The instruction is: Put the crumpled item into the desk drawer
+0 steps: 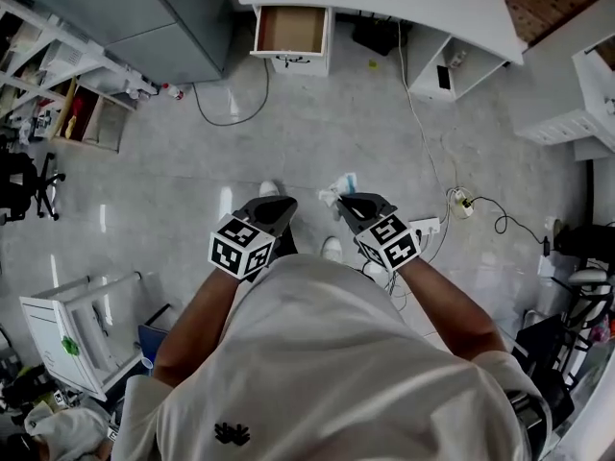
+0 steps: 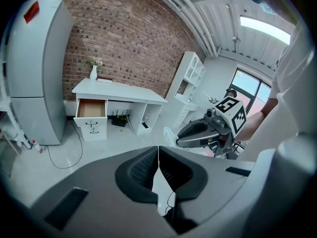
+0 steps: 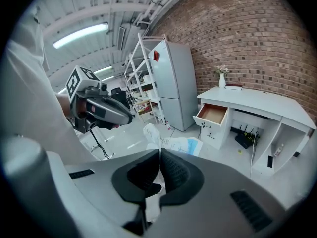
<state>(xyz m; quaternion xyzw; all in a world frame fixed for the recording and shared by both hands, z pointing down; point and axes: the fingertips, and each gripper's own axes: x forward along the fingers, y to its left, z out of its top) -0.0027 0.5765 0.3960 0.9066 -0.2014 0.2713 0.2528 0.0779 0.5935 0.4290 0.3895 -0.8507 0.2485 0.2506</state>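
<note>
Ahead, one drawer; right tool pinches one crumpled item, left tool pressed together.

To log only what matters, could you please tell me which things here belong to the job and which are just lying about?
Job: crumpled white-and-blue wrapper in the right gripper; open drawer of the white desk.
Lying about: grey refrigerator; white vase; black router; white power strip.

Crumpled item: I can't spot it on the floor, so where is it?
In the right gripper view the crumpled item is pinched in the right tongs, well short of the open desk drawer.
</note>
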